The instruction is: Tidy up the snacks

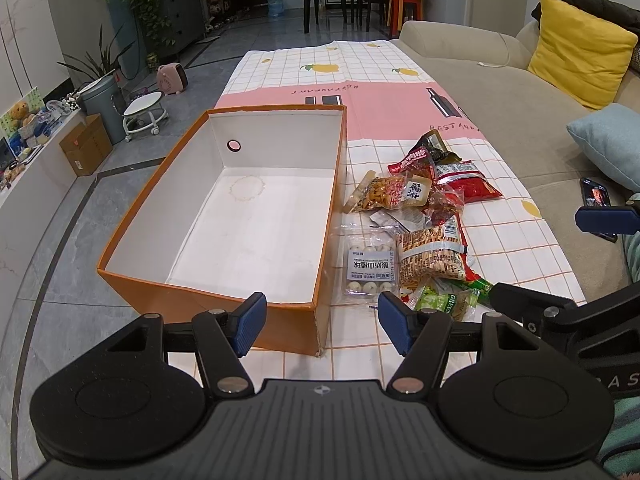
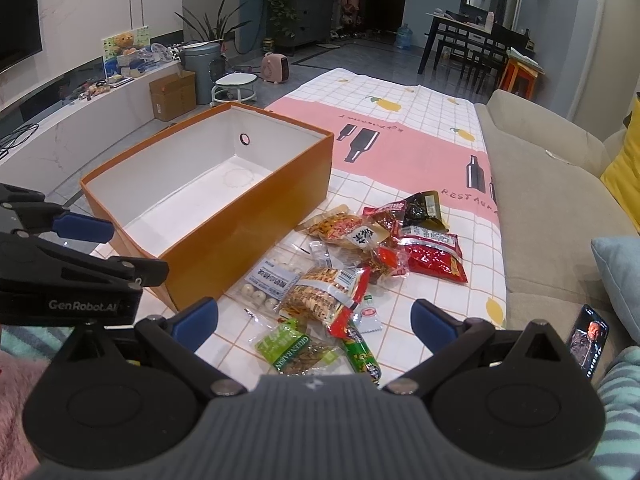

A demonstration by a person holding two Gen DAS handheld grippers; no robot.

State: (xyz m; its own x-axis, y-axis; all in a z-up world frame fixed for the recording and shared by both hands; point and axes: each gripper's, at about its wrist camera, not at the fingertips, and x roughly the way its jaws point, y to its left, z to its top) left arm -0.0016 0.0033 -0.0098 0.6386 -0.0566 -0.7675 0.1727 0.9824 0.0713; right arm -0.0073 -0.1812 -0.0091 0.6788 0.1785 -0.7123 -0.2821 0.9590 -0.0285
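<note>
Orange cardboard box (image 1: 208, 280), lidless, white inside, one round hole in its far end wall; nothing lies in it. It stands on a checked tablecloth (image 1: 400, 60) printed with lemons, a pink band and black bottles, at the cloth's left side.

Snack pile (image 2: 360, 264), loose on the cloth just right of the box, none of it inside:
- clear pack of white balls (image 1: 370, 264) with a blue-and-white label, nearest the box wall;
- striped cracker bag (image 1: 434, 254), partly overlapping the ball pack's right edge;
- green raisin packet (image 2: 290, 346), at the near edge of the pile;
- green sausage stick (image 2: 362, 356), just beside the raisin packet;
- red chilli-coloured bag (image 2: 434, 258), on the pile's right side;
- nut or bean pack with a dark label (image 2: 348, 230), toward the far side;
- dark packet (image 2: 424, 208), farthest from the cameras.

Left gripper (image 1: 322, 326): jaws spread wide, nothing between them, held above the box's near right corner and the ball pack.

Right gripper (image 2: 314, 320): jaws likewise spread, gripping nothing, poised over the near end of the pile.

Beige sofa (image 1: 480, 92) runs along the cloth's right edge, with a yellow cushion (image 1: 580, 64), a pale blue cushion (image 1: 608, 140) and a phone (image 2: 588, 340) with a lit screen.
</note>
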